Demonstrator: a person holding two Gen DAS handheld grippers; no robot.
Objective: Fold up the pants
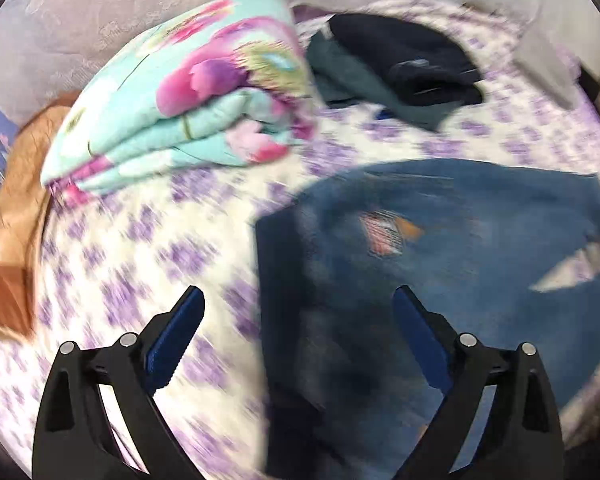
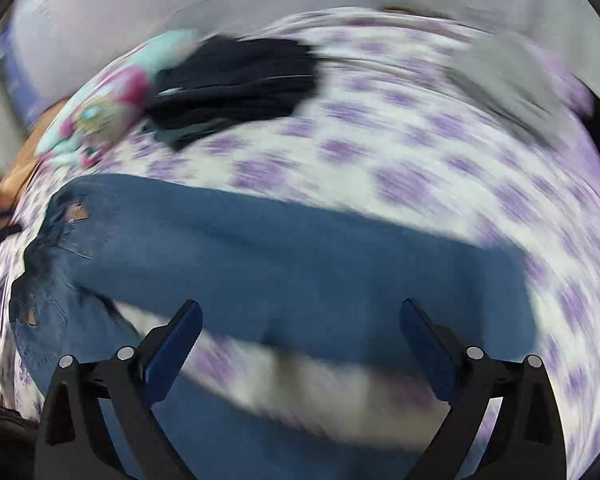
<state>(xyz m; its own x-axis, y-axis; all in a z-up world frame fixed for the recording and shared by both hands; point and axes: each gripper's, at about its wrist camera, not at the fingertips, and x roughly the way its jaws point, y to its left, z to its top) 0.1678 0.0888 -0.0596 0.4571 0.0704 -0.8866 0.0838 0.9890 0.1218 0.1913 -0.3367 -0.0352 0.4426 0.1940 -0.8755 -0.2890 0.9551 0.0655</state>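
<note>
Jeans lie spread across the bed, on a white sheet printed with purple flowers, and neither of my grippers has hold of them. From the right wrist view one leg runs as a long flat band of mid-blue denim toward the right, and a second leg angles down below it, with a strip of sheet showing between the two; the waist end sits to the left, where I can make out a back pocket and a small tan patch. The left wrist view shows the same jeans from the waist side, with a darker, shadowed panel along their left edge and a frayed, worn spot with an orange tag beside it. My left gripper hangs above that edge with its jaws wide apart and nothing between them; my right gripper hangs over the legs, jaws just as wide and empty. I judge the fold to be at an early stage, since the legs are not yet stacked. The next move probably calls for pinching a hem and the waistband, then carrying one leg over onto the other so the seams line up. Denim is thick and stiff, so it should hold a crease but needs a firm bite. Everything is blurred, so fine detail is uncertain. Farther back sit a puffy folded quilt in turquoise with pink flowers and a heap of dark clothes.
</note>
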